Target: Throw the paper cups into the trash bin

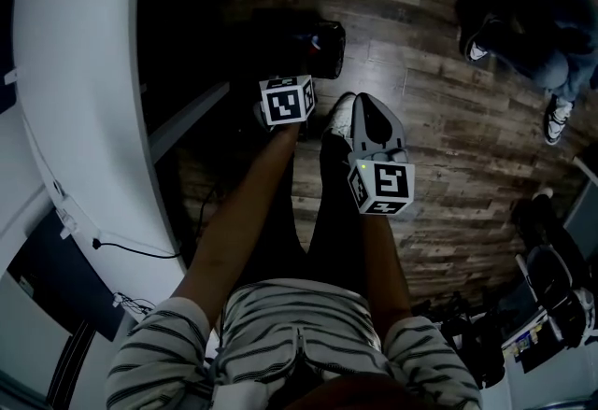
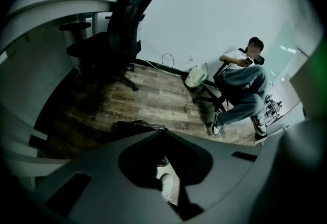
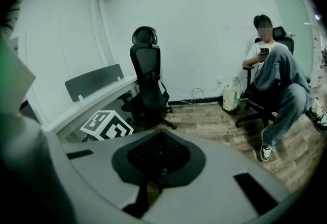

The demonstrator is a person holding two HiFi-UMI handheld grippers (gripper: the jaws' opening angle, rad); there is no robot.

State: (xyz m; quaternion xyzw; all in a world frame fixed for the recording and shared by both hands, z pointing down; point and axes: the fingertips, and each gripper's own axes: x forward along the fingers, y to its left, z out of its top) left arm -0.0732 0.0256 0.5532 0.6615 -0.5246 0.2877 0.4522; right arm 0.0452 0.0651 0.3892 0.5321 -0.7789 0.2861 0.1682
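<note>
Two bare forearms reach out from a striped shirt over a dark wooden floor. The left gripper sits just short of a dark trash bin, with the right gripper beside it, nearer the body. A curved white desk fills the left side, and another person's sneakers show at upper right.

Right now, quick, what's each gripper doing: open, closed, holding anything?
Left gripper: closed, holding nothing.
Right gripper: closed, holding nothing.
</note>
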